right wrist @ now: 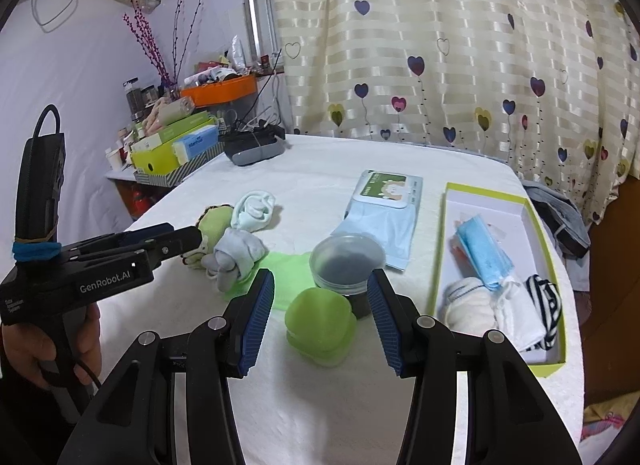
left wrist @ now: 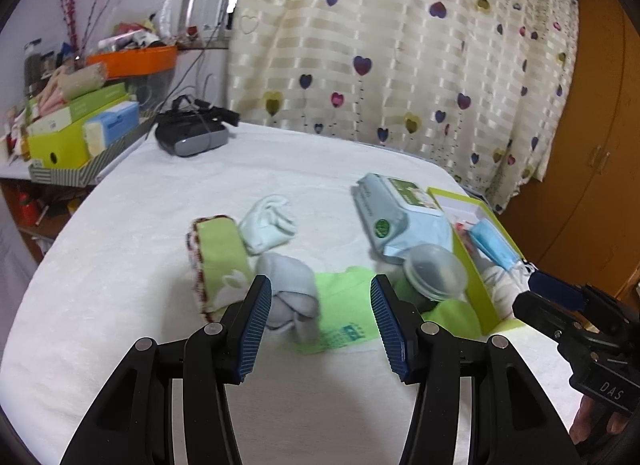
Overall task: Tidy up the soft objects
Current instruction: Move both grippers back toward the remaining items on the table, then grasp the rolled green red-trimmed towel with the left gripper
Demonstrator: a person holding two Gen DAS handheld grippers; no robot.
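Lay on the white cloth-covered table (right wrist: 320, 405), just left of centre: a grey rolled sock bundle (right wrist: 236, 257), knotted and lumpy, loose ends trailing toward 6 o'clock, its edge on a flat light-green cloth (right wrist: 286, 269). At its 12 o'clock, touching, a pale mint rolled sock (right wrist: 256, 207); at 9 o'clock, a green folded towel with a crocheted border (left wrist: 218, 261). Well off at 3 o'clock, a lime-green open box (right wrist: 554, 261) with blue masks and rolled socks inside. Left gripper (left wrist: 320, 321) spread wide, nothing pinched, grey bundle just beyond its left pad. Right gripper (right wrist: 320, 319) likewise spread, empty, with a round green soft piece (right wrist: 320, 329) lying between its pads, untouched.
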